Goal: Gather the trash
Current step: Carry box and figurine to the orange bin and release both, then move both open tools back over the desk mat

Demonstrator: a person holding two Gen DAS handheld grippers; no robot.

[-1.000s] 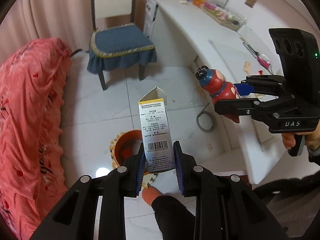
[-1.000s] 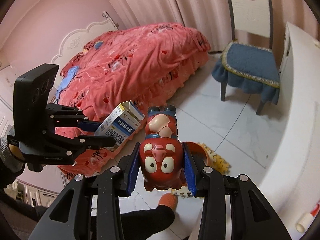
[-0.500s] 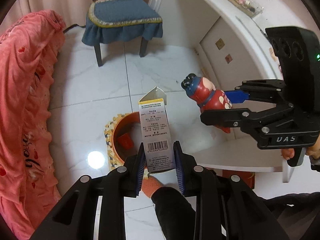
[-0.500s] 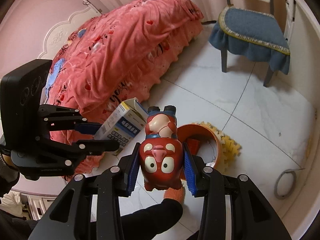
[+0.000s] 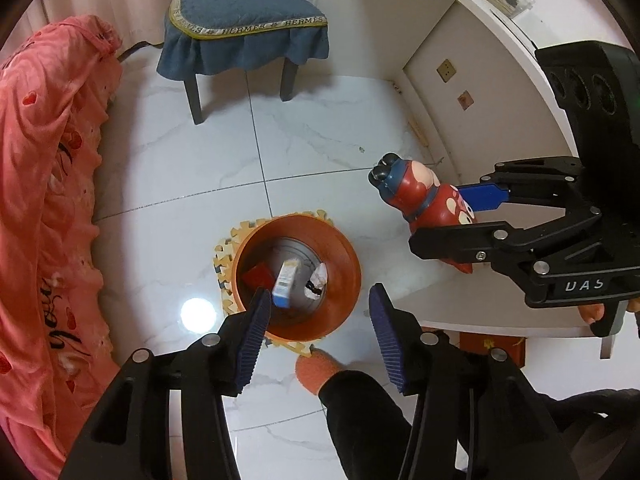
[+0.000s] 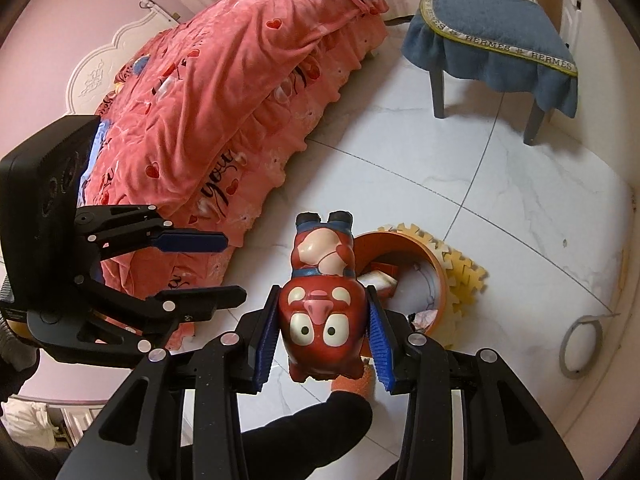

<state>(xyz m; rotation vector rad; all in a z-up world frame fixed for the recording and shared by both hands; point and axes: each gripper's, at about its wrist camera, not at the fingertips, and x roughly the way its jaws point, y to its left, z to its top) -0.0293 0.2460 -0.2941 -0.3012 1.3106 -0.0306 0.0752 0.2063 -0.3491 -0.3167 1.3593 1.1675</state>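
Observation:
An orange bin (image 5: 348, 256) stands on the floor right under my left gripper (image 5: 318, 292). Its jaws are opening and hold nothing. The white and blue carton (image 5: 285, 284) lies inside the bin beside a red scrap (image 5: 258, 276) and a crumpled wrapper (image 5: 318, 280). My right gripper (image 6: 322, 292) hangs to the right of and above the bin (image 6: 436, 276), with a red pig toy (image 6: 320, 312) upside down between its pads. These jaws are starting to open, though the toy still sits in them. The left view shows the toy (image 5: 416, 196) in the right gripper (image 5: 436, 218).
A yellow foam mat (image 5: 224, 248) lies under the bin. A pink-covered bed (image 5: 40, 200) borders the left, a blue-cushioned chair (image 5: 240, 20) stands behind, and a white desk (image 5: 480, 80) curves along the right. A tape ring (image 6: 580, 344) lies on the tiles. A person's orange slipper (image 5: 316, 368) is beside the bin.
Both grippers came down toward the bin. My left gripper opened and let go of the carton, which now lies inside the bin. The pig toy stays in the right gripper.

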